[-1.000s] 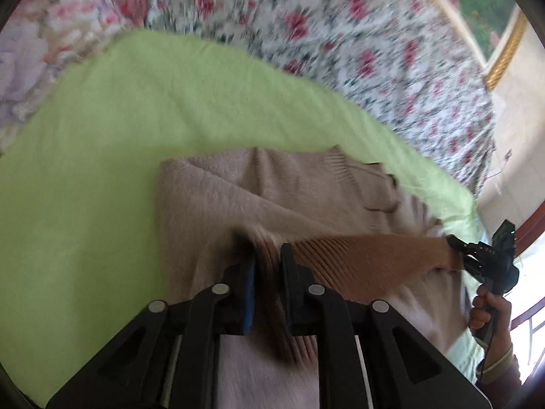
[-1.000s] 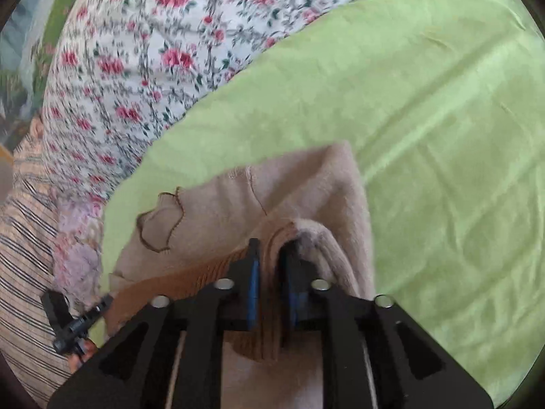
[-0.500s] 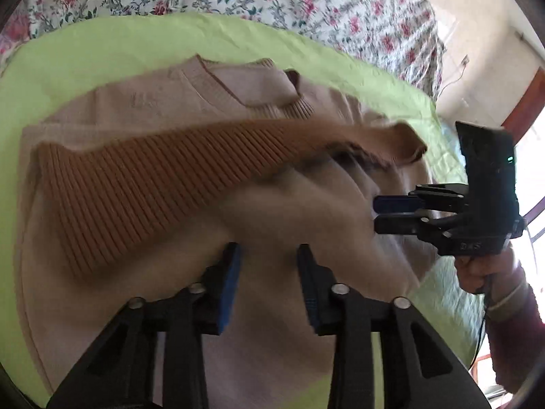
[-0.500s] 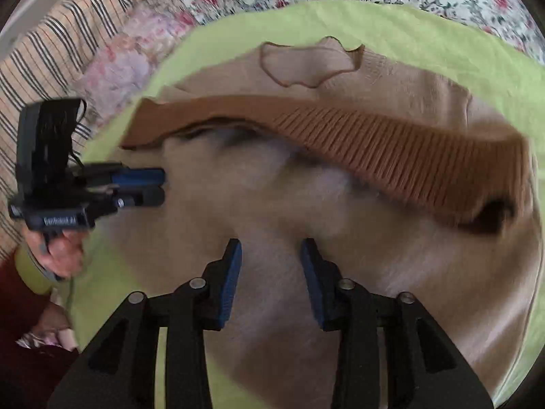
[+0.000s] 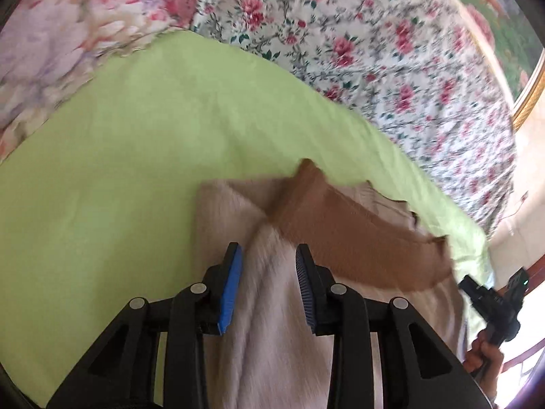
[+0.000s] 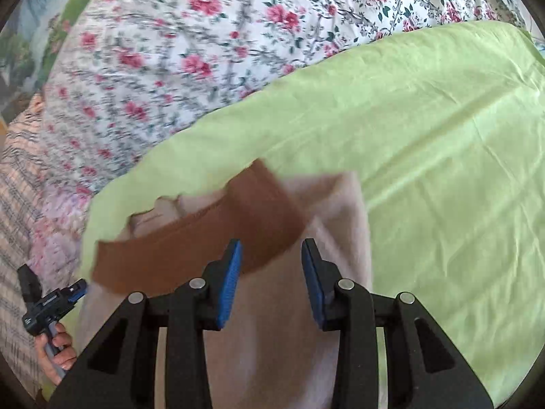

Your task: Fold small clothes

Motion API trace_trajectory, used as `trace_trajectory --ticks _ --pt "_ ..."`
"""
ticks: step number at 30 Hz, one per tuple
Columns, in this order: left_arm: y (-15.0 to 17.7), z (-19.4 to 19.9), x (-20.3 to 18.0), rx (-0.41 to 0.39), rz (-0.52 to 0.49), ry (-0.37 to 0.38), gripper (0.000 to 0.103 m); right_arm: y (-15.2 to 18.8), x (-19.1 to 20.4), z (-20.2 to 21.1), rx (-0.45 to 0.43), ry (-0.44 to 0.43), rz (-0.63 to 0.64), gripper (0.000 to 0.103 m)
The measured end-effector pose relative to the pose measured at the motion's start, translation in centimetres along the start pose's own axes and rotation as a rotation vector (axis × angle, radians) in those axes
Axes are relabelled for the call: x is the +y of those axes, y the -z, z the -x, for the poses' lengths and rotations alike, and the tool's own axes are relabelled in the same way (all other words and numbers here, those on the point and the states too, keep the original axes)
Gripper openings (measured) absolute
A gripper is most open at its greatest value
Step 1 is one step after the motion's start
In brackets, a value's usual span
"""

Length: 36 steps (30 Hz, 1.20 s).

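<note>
A small beige knit sweater (image 5: 272, 323) lies folded on a light green sheet (image 5: 119, 170). Its brown ribbed hem band (image 5: 357, 238) lies across the top of the fold. The sweater (image 6: 279, 341) and the brown band (image 6: 204, 248) also show in the right wrist view. My left gripper (image 5: 268, 272) is open and empty above the sweater's left part. My right gripper (image 6: 271, 269) is open and empty above its right part. Each gripper appears at the edge of the other's view, the right one (image 5: 490, 300) and the left one (image 6: 51, 303).
The green sheet (image 6: 425, 153) is spread over a floral bedspread (image 5: 374, 51) that runs along the far side. A striped fabric (image 6: 17, 204) lies at the left in the right wrist view. A picture frame (image 5: 528, 95) stands at the far right.
A second ago both grippers were shut on the brown hem. They let it go over the sweater's upper part and have drawn back, open.
</note>
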<state>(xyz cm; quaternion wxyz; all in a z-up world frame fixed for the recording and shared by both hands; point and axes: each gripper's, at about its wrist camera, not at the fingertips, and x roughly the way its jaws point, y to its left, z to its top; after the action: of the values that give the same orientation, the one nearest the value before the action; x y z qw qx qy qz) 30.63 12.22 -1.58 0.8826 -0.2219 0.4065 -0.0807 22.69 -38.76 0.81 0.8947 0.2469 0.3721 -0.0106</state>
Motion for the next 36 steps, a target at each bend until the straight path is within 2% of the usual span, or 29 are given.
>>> trace_trajectory --ticks 6,10,13,15,19,24,27,30,33,34,36 --pt "7.2 6.6 -1.9 -0.005 -0.014 0.103 0.041 6.3 3.2 3.0 0.018 -0.102 0.016 0.042" --pt "12.1 8.8 -3.0 0.042 -0.009 0.164 0.054 9.9 4.7 4.4 0.032 -0.136 0.014 0.043" --pt "15.5 9.6 -3.2 0.087 0.015 0.196 0.056 12.4 5.5 5.4 0.048 -0.156 0.010 0.046" --pt "17.4 10.0 -2.9 0.095 0.027 0.182 0.057 13.6 5.8 5.7 0.059 -0.163 0.015 0.047" --pt "19.5 9.7 -2.7 0.133 0.089 0.207 0.059 15.4 6.0 6.3 0.080 -0.172 0.025 0.047" --pt "19.8 8.7 -3.5 0.126 0.113 0.200 0.065 16.1 5.3 6.9 0.080 -0.171 0.004 0.047" --pt "19.2 7.6 -2.9 0.110 0.185 0.188 0.070 15.9 5.1 7.1 0.075 -0.177 -0.003 0.048" --pt "17.9 6.4 -1.5 0.061 0.279 0.198 0.071 15.7 5.2 7.1 0.073 -0.184 0.001 0.048" --pt "15.8 5.3 -0.4 0.007 0.330 0.167 0.071 15.6 5.5 7.0 0.070 -0.191 0.003 0.048" --pt "15.0 4.9 -0.2 -0.011 0.337 0.155 0.070 15.4 5.6 6.8 0.072 -0.196 0.003 0.048" --pt "13.6 4.3 0.3 -0.049 0.347 0.107 0.058 14.9 5.6 6.6 0.070 -0.201 0.003 0.048"
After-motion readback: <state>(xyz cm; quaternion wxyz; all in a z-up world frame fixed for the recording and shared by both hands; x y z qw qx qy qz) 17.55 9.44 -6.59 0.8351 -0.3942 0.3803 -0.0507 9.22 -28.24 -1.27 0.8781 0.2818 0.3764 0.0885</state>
